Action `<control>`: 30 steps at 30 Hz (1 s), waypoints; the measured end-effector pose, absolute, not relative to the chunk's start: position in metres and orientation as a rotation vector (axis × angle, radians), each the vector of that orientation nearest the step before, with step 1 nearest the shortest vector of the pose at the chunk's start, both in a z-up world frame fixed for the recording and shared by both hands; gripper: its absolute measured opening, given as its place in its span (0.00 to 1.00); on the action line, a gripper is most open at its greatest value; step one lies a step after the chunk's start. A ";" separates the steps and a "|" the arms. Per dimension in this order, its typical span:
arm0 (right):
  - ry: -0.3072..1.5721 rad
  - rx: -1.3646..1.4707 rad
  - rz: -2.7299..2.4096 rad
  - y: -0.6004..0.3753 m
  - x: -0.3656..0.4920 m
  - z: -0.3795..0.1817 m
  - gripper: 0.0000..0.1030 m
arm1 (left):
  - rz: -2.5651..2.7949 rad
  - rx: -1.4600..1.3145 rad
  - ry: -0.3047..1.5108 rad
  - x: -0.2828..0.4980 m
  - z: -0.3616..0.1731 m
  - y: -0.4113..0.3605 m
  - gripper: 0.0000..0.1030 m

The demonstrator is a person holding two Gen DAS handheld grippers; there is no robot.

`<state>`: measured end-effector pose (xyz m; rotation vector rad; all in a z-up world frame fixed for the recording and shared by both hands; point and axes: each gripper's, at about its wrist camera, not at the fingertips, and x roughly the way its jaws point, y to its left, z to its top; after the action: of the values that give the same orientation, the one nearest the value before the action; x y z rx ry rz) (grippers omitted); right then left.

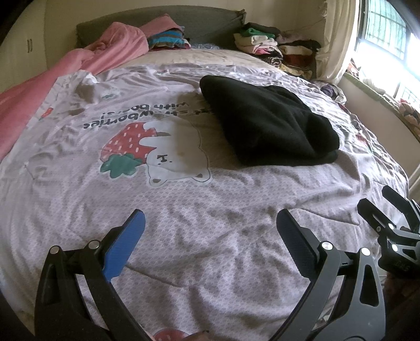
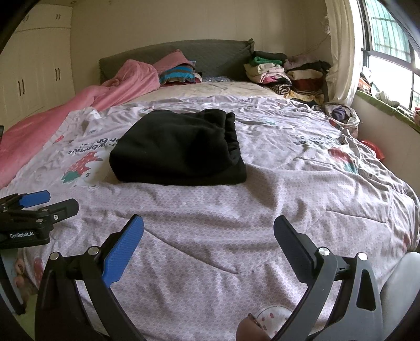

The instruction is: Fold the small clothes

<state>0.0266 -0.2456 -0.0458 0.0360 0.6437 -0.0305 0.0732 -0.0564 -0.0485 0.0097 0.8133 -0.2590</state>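
A black garment lies folded into a thick rectangle on the bed's grey printed quilt; it also shows in the right wrist view. My left gripper is open and empty, held over the quilt near the bed's front edge, well short of the garment. My right gripper is open and empty too, also short of the garment. Each gripper shows in the other's view: the right one at the right edge, the left one at the left edge.
A pink blanket lies along the bed's left side. Stacks of folded clothes and a striped pile sit by the grey headboard. A window and curtain are at right, wardrobes at left.
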 end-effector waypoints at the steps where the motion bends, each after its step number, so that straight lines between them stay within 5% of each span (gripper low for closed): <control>1: 0.643 0.036 -0.032 -0.245 0.027 -0.046 0.96 | -0.259 0.010 0.813 0.073 -0.048 -0.056 0.91; 30: 0.645 0.049 -0.058 -0.249 0.023 -0.045 0.96 | -0.221 0.013 0.854 0.074 -0.056 -0.050 0.91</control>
<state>0.0234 -0.2486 -0.0452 0.0490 0.6448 -0.0584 0.0742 -0.0505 -0.0555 0.0126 0.8537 -0.2210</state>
